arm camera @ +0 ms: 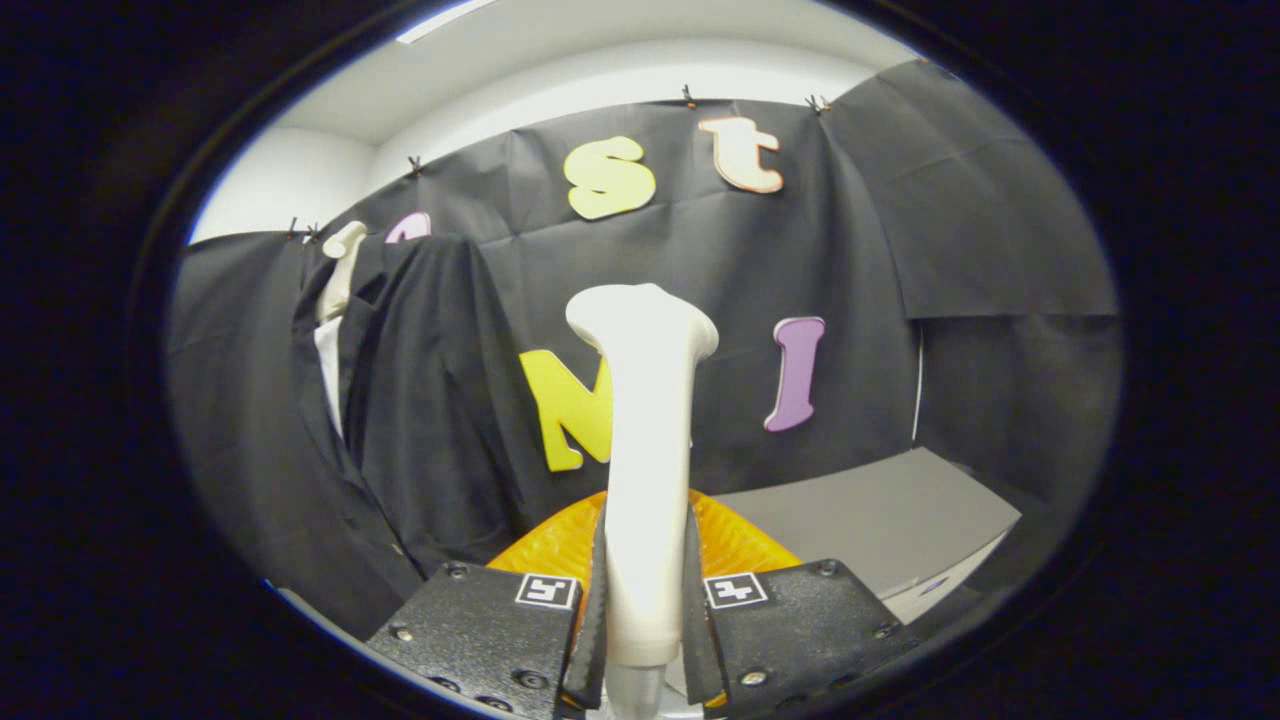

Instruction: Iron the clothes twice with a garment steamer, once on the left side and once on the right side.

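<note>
A white garment steamer (646,440) stands upright between my fingers, its flared head on top. My gripper (645,610) is shut on the steamer's handle, both fingers pressing its sides. Beyond the fingers and to the left hangs a dark jacket (420,400) over a white shirt (330,370) on a pale hanger or dummy neck (343,262). The steamer head is to the right of the jacket and apart from it.
An orange ribbed basket or stand (560,545) sits right behind the fingers under the steamer. A grey tabletop (880,520) stretches to the right, with its front edge near the fingers. Black cloth walls close the booth behind and at both sides.
</note>
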